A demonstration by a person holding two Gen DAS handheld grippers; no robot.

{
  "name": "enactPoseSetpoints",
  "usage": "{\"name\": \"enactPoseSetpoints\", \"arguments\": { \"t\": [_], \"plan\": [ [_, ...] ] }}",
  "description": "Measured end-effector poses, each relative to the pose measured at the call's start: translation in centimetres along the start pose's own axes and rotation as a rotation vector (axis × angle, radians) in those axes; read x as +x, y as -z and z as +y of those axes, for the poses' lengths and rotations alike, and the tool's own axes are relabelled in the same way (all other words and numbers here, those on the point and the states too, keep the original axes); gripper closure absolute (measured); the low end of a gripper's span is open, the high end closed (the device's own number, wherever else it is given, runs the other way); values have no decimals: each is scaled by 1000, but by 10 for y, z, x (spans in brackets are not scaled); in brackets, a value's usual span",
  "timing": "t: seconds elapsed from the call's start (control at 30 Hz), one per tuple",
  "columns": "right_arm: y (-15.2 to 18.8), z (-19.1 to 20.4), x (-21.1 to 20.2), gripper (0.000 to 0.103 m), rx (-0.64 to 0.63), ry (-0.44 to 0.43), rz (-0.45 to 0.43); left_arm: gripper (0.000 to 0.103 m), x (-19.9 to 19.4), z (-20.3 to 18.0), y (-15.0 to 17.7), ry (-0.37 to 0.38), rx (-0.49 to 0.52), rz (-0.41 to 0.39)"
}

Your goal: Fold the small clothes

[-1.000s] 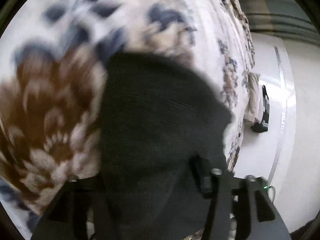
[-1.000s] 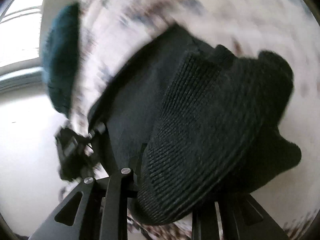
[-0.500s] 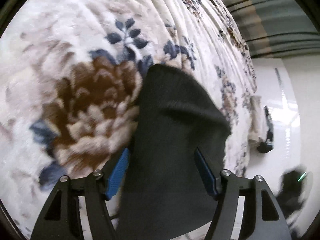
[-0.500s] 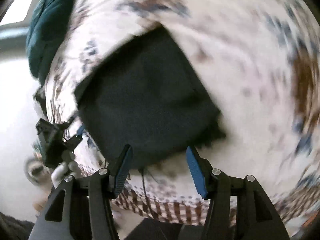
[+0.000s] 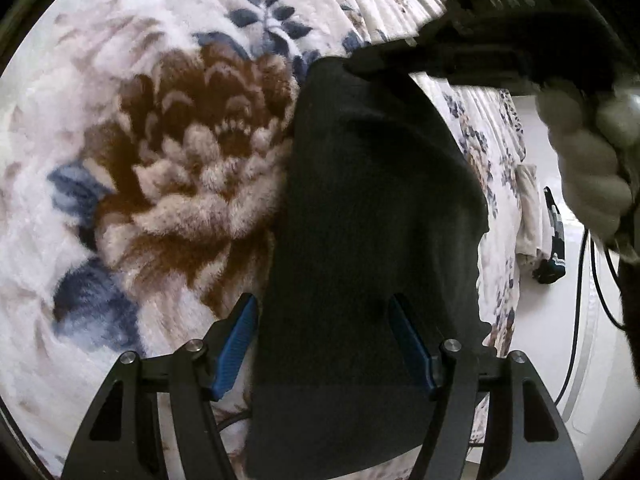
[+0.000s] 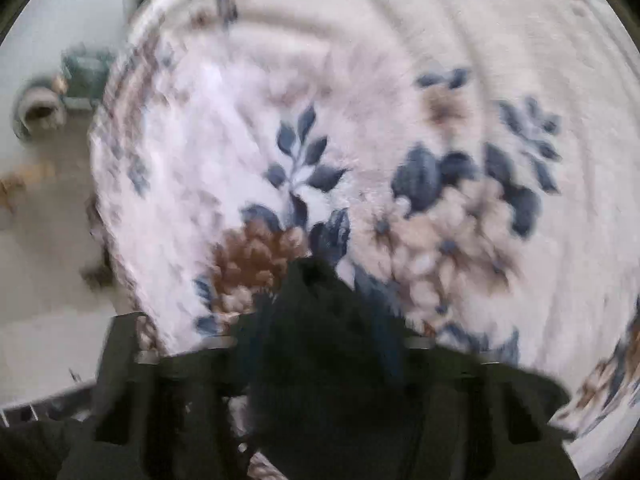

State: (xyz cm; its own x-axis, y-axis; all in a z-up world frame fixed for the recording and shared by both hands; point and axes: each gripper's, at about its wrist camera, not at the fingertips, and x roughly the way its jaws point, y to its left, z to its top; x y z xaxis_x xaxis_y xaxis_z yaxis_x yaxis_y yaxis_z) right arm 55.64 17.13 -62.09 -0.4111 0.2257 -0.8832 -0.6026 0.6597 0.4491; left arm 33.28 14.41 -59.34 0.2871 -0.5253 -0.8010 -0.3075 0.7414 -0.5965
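Garment: a small dark knit piece [image 5: 372, 216] lying on a plush floral blanket [image 5: 120, 128], running from near the camera up to a far corner.
Garment position: its long left edge runs just beside the big brown flower [image 5: 188, 152] printed on the blanket; its right edge lies close to the blanket's drop toward the floor.
Left gripper [image 5: 324, 340]: its blue-padded fingers [image 5: 236, 344] are spread wide, one on each side of the garment's near end, clamping nothing; the cloth passes between them.
Right gripper, seen from the left wrist [image 5: 384, 60]: reaches in from the upper right, its tip at the garment's far corner, which looks bunched and raised there.
Right gripper, own view [image 6: 320, 344]: the frame is heavily blurred; dark cloth [image 6: 316, 300] sits bunched between the fingers, but whether they are pinched onto it I cannot tell.
Hand: a pale gloved hand [image 5: 584, 152] holds the right gripper's handle at the right edge of the left wrist view.
Blanket: white with blue leaves [image 6: 300, 152] and tan and brown blossoms, ribbed in rows.
Floor: pale [image 5: 580, 320], beyond the blanket's right edge, with a dark cable [image 5: 580, 304] hanging across it.
Far left in the right wrist view: blurred round and teal shapes [image 6: 60, 92] on the floor, not identifiable.
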Motion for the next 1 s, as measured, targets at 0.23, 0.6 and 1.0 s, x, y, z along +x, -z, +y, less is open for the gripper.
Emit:
{"name": "enactPoseSetpoints", "arguments": {
  "t": [0.23,0.6,1.0],
  "plan": [
    [-21,-28,10,99,137,-16,-2,38,5,-4,3,6,21,37],
    [184,-165,-139,37,510,-79,-329,38,-52,-5,-12,-24,-29,-94],
    [255,-265,-36,38,659,-172,-347,59,19,-15,-117,-61,29,-72]
  ]
}}
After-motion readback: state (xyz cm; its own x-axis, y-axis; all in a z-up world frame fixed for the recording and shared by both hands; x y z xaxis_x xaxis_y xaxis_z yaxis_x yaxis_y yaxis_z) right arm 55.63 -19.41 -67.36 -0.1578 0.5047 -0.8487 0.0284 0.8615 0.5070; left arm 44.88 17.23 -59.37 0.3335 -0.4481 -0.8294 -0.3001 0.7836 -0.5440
